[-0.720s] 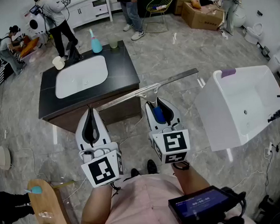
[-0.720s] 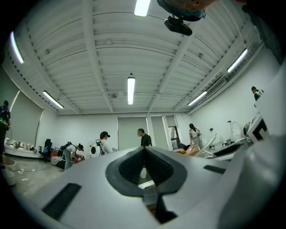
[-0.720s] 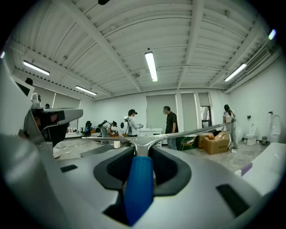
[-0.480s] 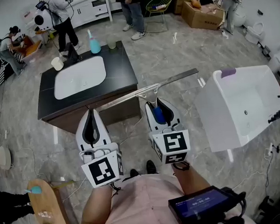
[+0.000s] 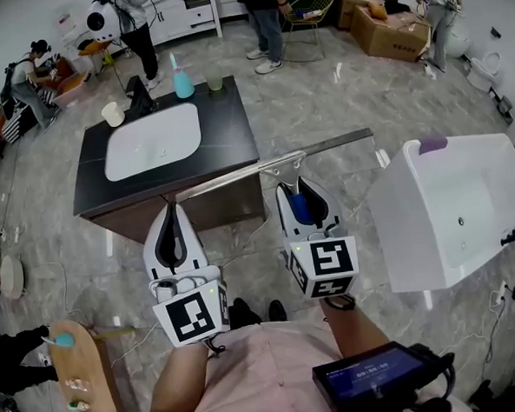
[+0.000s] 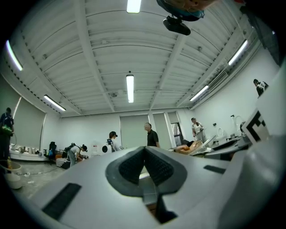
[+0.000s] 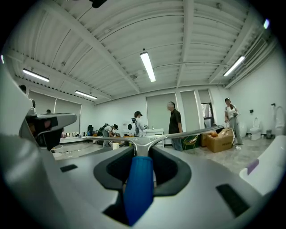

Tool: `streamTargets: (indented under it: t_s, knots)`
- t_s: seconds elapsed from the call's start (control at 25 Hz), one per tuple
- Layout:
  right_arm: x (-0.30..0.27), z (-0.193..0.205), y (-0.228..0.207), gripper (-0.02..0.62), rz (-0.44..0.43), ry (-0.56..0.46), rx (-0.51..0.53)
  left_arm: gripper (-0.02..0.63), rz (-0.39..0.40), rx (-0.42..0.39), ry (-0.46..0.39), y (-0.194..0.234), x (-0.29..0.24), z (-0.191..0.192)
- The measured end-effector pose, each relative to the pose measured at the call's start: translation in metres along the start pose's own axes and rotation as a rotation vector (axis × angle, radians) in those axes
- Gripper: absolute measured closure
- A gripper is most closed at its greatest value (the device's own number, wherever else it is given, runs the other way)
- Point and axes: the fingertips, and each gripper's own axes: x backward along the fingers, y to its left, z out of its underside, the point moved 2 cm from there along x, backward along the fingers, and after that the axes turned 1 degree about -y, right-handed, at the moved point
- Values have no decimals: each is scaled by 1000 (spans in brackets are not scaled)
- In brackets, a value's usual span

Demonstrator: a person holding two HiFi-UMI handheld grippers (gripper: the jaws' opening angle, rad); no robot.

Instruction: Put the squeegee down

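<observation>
Hardly any shift since before: still pinching squeegee point(image 5: 277, 165) by its handle in right gripper point(image 5: 302, 189), mid-air just in front of sink counter point(image 5: 227, 133). Keeping left gripper point(image 5: 171, 213) pressed together. Not down yet.

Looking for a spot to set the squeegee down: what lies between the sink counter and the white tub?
Head view: bare grey floor, with the squeegee in the right tool jutting out over it.

Nothing really readable here. The small screen point(image 5: 372, 377) at the head view's bottom edge shows pale digits, too blurry to make out. The marker cubes point(image 5: 193, 316) carry only square patterns.
</observation>
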Motion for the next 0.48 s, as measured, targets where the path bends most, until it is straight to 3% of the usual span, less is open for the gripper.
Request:
streamTargets:
  t_s: [0.48]
  knots:
    - [-65,21,2,471,-21,60,5,597,-47,25,57,34,-45,44]
